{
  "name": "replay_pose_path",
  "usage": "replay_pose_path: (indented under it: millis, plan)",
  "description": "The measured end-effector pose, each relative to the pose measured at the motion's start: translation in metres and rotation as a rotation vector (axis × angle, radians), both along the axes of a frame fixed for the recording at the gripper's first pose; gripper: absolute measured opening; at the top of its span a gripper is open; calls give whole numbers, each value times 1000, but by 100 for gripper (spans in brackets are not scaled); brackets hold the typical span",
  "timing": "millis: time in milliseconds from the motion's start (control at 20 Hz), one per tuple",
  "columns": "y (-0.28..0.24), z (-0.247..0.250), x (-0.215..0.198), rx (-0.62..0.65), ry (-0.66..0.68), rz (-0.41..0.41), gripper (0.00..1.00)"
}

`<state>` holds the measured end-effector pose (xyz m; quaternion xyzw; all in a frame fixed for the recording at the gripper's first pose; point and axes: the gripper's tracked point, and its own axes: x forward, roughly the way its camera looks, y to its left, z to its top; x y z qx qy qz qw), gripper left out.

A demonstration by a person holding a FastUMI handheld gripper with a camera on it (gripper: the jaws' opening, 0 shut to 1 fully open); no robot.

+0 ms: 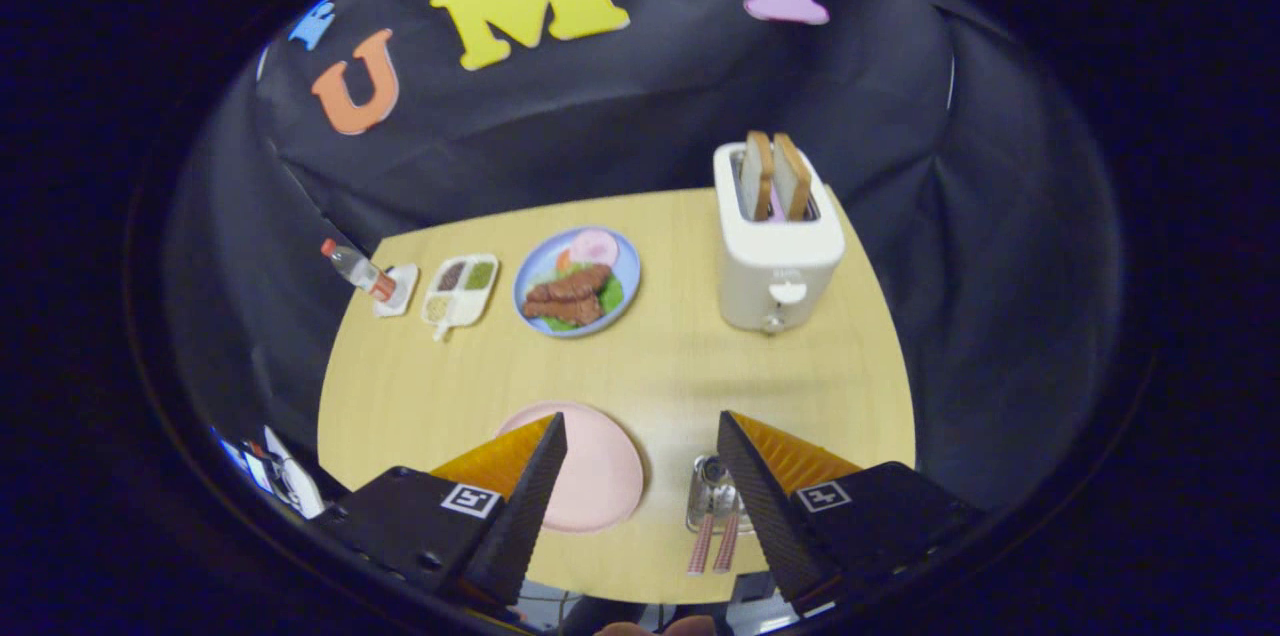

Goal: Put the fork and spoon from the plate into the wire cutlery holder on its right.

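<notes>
gripper (640, 431) | two wedge-shaped ribbed fingers | black mounts | square black-and-white markers

table (660, 356): plates, toaster (778, 251), holder (708, 496)

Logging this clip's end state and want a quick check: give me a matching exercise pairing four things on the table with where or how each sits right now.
Things:
1. pink plate
2. wire cutlery holder
3. toaster
4. blue plate

States:
A. far side of the table, two bread slices standing up in it
B. holds sausages and greens
C. bare, partly behind one finger of the open hand-held gripper
D. holds two striped handles, beside the other finger

Pairs: 1-C, 2-D, 3-A, 4-B
</notes>
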<state>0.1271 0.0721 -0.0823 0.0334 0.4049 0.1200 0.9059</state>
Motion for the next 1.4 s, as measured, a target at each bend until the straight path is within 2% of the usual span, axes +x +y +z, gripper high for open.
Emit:
replay_pose_path:
  millis: [150,250,400,550,700,900,1400]
  plan:
    - [9,59,-4,38,-277,29,91]
    - [11,89,-14,65,-423,17,91]
    - [2,116,-38,93,-572,-59,91]
    - [-11,126,-60,120,-663,-146,91]
    - [-21,139,-86,67,-782,-167,92]
    - [-9,142,-113,71,-843,-134,93]
    - [-6,138,-132,70,-858,-105,93]
